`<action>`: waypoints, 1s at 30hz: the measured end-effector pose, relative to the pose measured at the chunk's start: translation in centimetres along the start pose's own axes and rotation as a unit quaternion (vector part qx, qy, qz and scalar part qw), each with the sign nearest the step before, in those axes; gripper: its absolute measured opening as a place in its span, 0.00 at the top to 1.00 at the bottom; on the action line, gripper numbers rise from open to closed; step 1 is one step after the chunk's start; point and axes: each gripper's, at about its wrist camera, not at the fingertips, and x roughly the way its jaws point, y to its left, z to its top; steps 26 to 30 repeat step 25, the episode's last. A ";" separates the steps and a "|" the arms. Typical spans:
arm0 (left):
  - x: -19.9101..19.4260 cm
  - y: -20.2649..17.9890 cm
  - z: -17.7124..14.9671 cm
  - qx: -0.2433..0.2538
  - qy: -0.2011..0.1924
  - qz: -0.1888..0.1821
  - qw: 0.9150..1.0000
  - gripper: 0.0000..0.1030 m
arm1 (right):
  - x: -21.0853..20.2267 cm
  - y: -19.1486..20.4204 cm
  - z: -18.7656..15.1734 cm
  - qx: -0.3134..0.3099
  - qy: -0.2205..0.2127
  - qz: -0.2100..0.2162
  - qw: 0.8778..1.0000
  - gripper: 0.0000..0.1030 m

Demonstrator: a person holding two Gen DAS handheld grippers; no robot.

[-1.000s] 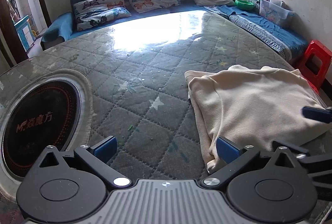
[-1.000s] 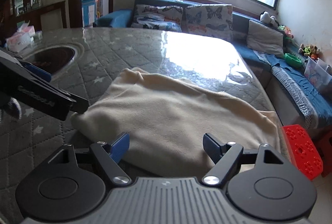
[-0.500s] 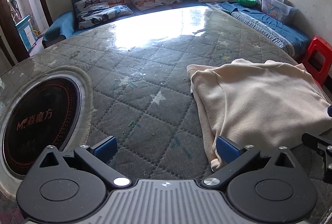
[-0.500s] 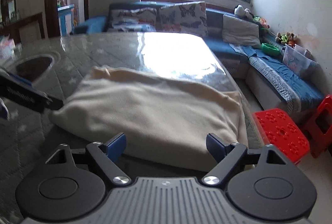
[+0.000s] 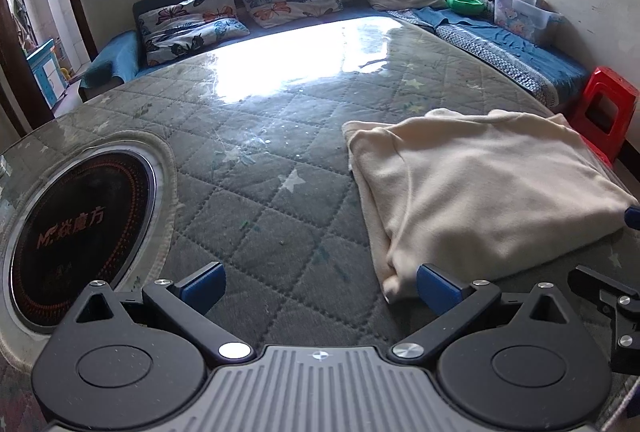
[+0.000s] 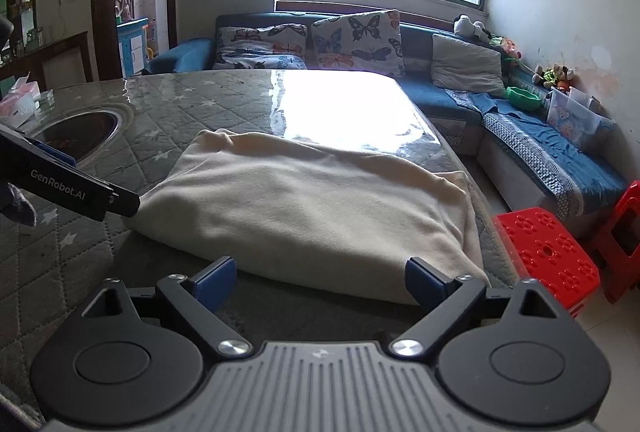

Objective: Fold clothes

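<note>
A folded cream garment (image 5: 480, 191) lies flat on the quilted grey table (image 5: 260, 159), near its right edge; it also shows in the right wrist view (image 6: 312, 207). My left gripper (image 5: 320, 286) is open and empty, just above the table, its right finger beside the garment's near left corner. My right gripper (image 6: 320, 280) is open and empty, just in front of the garment's near edge. The right gripper's body shows at the left wrist view's right edge (image 5: 616, 308). The left gripper's side shows in the right wrist view (image 6: 68, 187).
A round black hotplate (image 5: 76, 228) is set into the table at the left. Red plastic stools (image 6: 548, 252) stand on the floor right of the table. A blue sofa (image 6: 540, 151) with cushions wraps the far and right sides. A tissue pack (image 6: 18, 107) sits far left.
Both grippers have drawn back from the garment towards the near side. The right gripper pulled back and rose. The garment lies still; both stay open.
</note>
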 end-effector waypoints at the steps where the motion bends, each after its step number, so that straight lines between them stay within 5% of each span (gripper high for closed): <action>1: -0.1 -0.1 -0.2 0.000 0.001 -0.001 1.000 0.00 | -0.2 0.1 -0.1 0.001 -0.002 0.000 1.000 0.06; 30: -3.2 -0.8 -4.3 0.002 -0.007 -0.031 0.999 0.00 | -2.0 1.9 -1.4 0.048 -0.004 -0.024 0.999 0.00</action>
